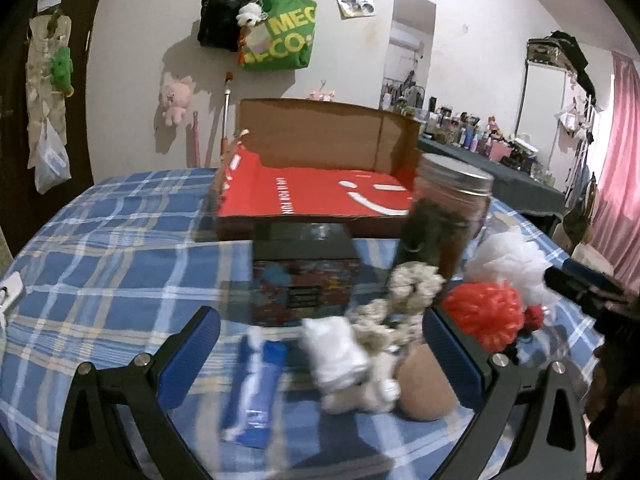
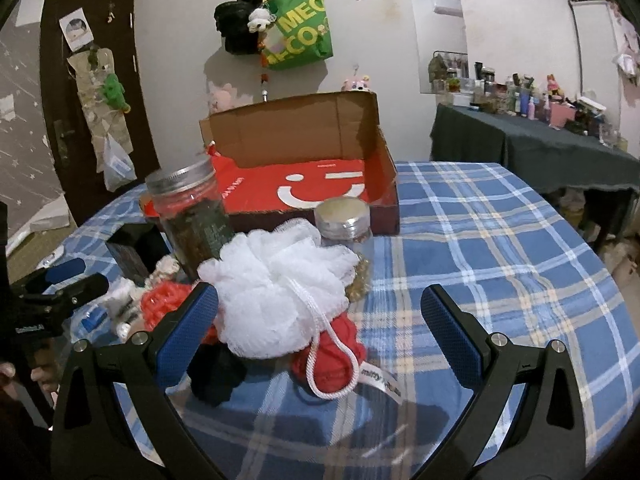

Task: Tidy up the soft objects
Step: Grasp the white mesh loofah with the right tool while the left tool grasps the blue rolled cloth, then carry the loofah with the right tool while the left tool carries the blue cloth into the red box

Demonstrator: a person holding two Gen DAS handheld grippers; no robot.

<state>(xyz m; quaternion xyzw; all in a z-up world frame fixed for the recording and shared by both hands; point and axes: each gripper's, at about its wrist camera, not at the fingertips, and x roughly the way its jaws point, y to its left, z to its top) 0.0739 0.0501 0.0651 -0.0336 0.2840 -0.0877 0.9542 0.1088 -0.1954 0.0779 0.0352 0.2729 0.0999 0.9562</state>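
Blue plaid cloth (image 2: 500,240) covers the table under both grippers. The left gripper (image 1: 320,340) is spread wide, grasping nothing; between its jaws lie a white sock (image 1: 336,350), a blue packet (image 1: 256,384) and a tan ball (image 1: 426,386), with a red pouf (image 1: 484,314) just past the right jaw. The right gripper (image 2: 320,316) is likewise released; a white pouf (image 2: 276,292) sits between its jaws nearer the left one, over a red cloth (image 2: 340,356). Beyond both stands the box (image 2: 304,184), its red floor bare.
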